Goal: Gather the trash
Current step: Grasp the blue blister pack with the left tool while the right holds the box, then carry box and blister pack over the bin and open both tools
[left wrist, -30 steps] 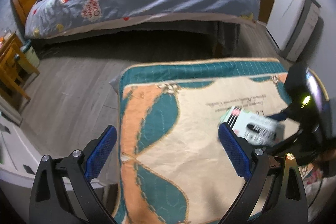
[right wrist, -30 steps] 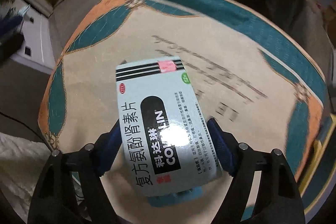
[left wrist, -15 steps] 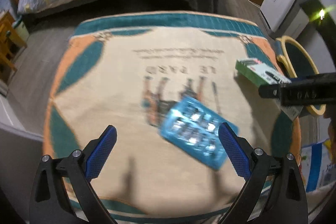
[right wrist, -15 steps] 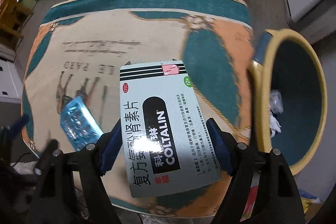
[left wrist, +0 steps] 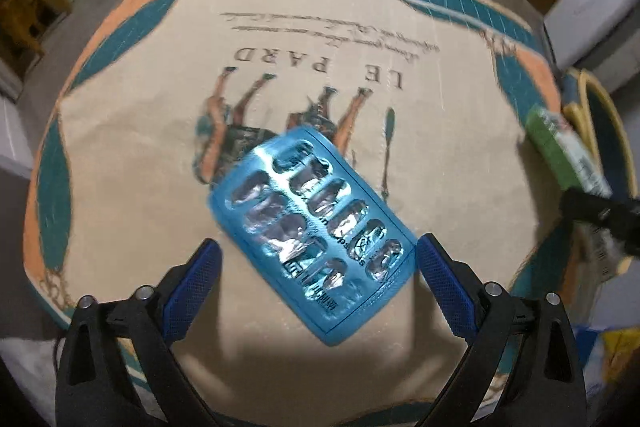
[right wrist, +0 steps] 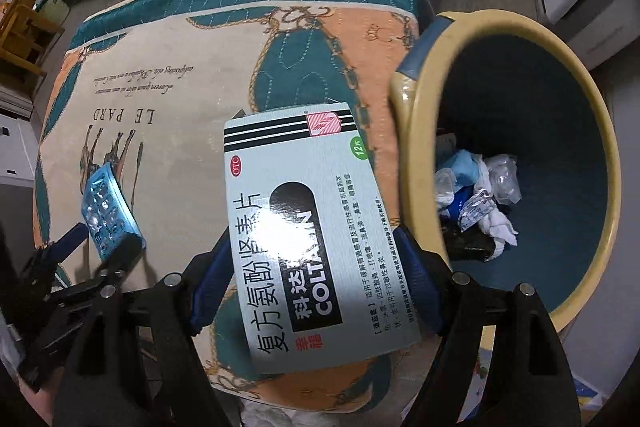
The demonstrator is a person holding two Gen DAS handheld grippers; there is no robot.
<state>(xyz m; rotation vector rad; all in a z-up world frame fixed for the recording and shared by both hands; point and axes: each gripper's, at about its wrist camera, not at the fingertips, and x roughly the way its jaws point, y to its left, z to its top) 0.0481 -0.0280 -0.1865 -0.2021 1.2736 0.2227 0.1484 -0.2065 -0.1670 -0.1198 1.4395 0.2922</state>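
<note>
Between right claw (right wrist: 316, 279) pads: medicine box (right wrist: 316, 235), clamped, now beside the trash bin (right wrist: 416, 163) rim vs. over mid-tabletop 1 s ago, so drop looks near. Left claw (left wrist: 318, 275) spread wide, has closed in on blister pack (left wrist: 316, 227) lying on tabletop (left wrist: 132, 167), not yet gripped.

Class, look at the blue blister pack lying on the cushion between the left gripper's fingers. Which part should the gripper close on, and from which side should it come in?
Grip the blister pack across its two long edges, near the middle, coming from above. It lies flat and skewed on the cushion, so the open left gripper probably needs to turn until its fingers face those edges. The thin rim is likely firmer than the crushed foil pockets.
</note>
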